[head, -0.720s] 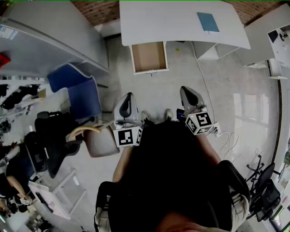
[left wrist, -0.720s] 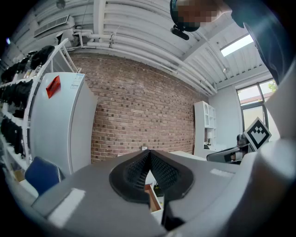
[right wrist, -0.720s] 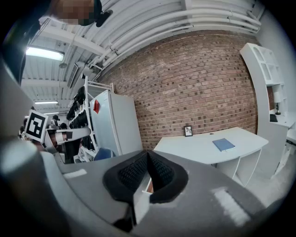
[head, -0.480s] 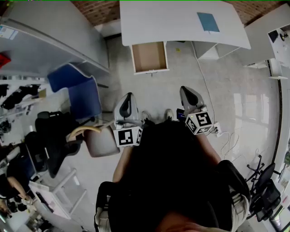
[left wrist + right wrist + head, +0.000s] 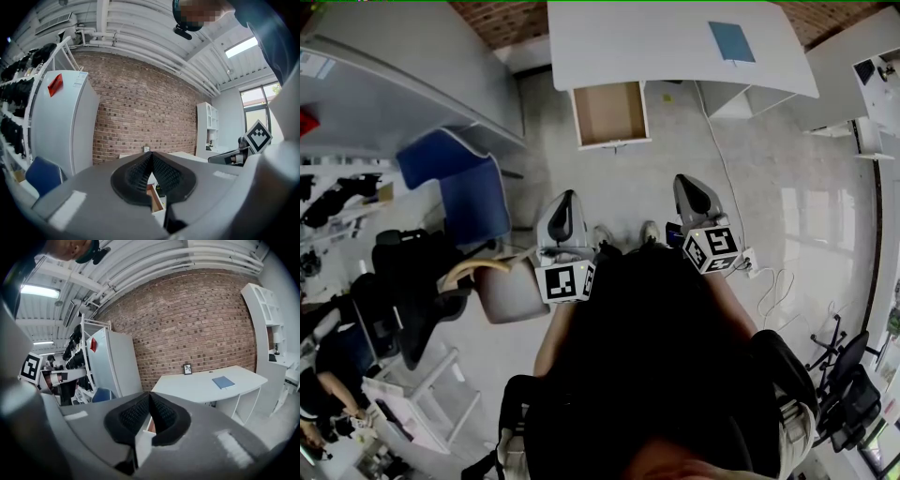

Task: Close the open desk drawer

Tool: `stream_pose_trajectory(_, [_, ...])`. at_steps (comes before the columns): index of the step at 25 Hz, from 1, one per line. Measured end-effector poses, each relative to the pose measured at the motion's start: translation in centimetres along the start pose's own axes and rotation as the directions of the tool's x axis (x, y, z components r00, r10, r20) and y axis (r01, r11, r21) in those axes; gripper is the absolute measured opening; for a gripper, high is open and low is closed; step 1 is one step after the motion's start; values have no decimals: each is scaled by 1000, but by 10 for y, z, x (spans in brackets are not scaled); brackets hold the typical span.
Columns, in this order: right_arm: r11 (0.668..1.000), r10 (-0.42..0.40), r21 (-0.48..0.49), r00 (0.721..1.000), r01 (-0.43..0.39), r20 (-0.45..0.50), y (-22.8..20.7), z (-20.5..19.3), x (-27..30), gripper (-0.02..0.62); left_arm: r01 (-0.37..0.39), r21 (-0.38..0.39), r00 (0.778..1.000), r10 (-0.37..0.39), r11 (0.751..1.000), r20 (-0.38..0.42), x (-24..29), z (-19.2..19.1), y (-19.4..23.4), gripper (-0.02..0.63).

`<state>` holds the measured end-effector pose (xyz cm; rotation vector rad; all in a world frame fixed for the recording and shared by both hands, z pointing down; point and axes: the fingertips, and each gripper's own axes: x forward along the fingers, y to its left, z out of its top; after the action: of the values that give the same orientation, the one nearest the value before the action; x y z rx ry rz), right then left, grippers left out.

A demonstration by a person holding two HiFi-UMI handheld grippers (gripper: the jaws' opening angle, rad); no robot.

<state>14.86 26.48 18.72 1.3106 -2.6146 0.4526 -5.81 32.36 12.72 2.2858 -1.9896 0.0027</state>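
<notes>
Closing is not begun: the white, wood-lined drawer [image 5: 609, 114] juts open from the white worktop's [image 5: 656, 47] front edge, well apart from the left tool [image 5: 151, 158] and right tool [image 5: 150, 398], both pressed together, empty.

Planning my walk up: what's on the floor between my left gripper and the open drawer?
Nothing: in the head view, bare floor runs from the left gripper to the drawer.

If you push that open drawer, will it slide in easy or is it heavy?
Probably easy: the drawer looks empty, so likely light. It looks like a stiff box, so it shouldn't bend. Its back sits under the desk, so it should slide straight in, not tip.
</notes>
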Motion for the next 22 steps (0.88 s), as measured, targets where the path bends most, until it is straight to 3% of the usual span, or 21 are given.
stream_pose_trajectory(15, [995,-80,59,996,81,-29,38,-14,28,5,96,-18,994,-97,995,-52,-7,-25,48,12])
stream_pose_trajectory(22, [994,-86,59,995,89,-44,29,-19,44,5,99,-23,991,-101,995,-91,10,-35,51,12])
